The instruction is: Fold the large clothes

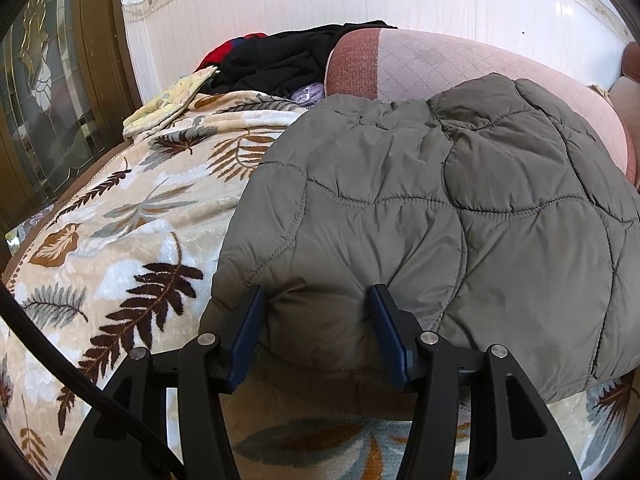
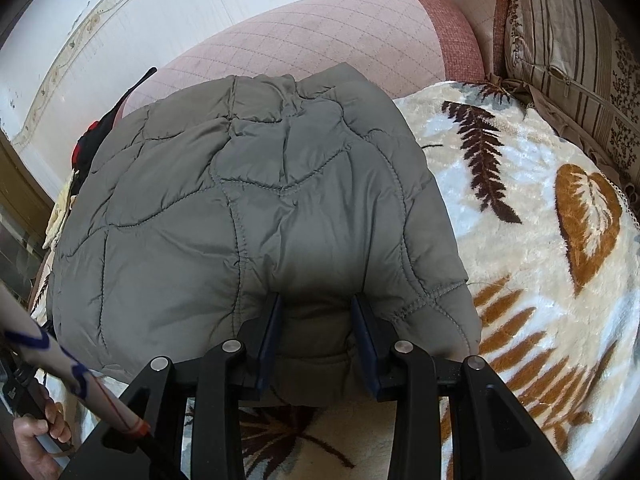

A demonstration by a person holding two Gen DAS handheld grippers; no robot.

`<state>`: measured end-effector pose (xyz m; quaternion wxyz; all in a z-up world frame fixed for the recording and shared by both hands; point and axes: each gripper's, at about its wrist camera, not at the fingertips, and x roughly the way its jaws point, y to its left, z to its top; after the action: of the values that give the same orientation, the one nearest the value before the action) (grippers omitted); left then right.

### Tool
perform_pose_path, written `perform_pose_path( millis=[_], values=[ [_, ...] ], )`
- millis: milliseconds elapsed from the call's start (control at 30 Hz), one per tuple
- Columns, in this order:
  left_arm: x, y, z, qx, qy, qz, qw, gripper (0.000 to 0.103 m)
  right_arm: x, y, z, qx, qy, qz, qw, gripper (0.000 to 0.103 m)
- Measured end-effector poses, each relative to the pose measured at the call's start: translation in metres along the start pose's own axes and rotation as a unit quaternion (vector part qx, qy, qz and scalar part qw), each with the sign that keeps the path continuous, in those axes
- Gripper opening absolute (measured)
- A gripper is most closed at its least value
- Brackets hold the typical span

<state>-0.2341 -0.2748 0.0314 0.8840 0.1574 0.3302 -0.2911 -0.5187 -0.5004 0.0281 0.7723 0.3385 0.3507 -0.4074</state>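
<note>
A grey quilted jacket [image 1: 400, 184] lies folded in a thick bundle on a leaf-patterned blanket [image 1: 120, 216]. My left gripper [image 1: 316, 294] is at the bundle's near left edge, and the padded fabric bulges and creases between its blue pads, which press on it. In the right wrist view the same jacket [image 2: 240, 184] fills the middle. My right gripper [image 2: 316, 300] pinches its near right edge, with the folded hem squeezed between the fingers. The underside of the bundle is hidden.
A pink quilted sofa back [image 1: 440, 64] rises behind the jacket. A pile of black and red clothes [image 1: 280, 60] and a yellow cloth [image 1: 172, 100] lie at the far left. A striped cushion [image 2: 572, 48] stands at the right. A hand [image 2: 36, 436] shows at lower left.
</note>
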Motion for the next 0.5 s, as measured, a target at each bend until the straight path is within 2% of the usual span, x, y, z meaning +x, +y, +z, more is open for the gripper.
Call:
perform_pose_path(
  millis=[500],
  values=[
    [-0.0013,0.0001,0.0003,0.001,0.002,0.0,1.0,0.054,-0.0038,-0.004,0.0017,0.015,0.008,0.012,1.0,0.039]
  ],
)
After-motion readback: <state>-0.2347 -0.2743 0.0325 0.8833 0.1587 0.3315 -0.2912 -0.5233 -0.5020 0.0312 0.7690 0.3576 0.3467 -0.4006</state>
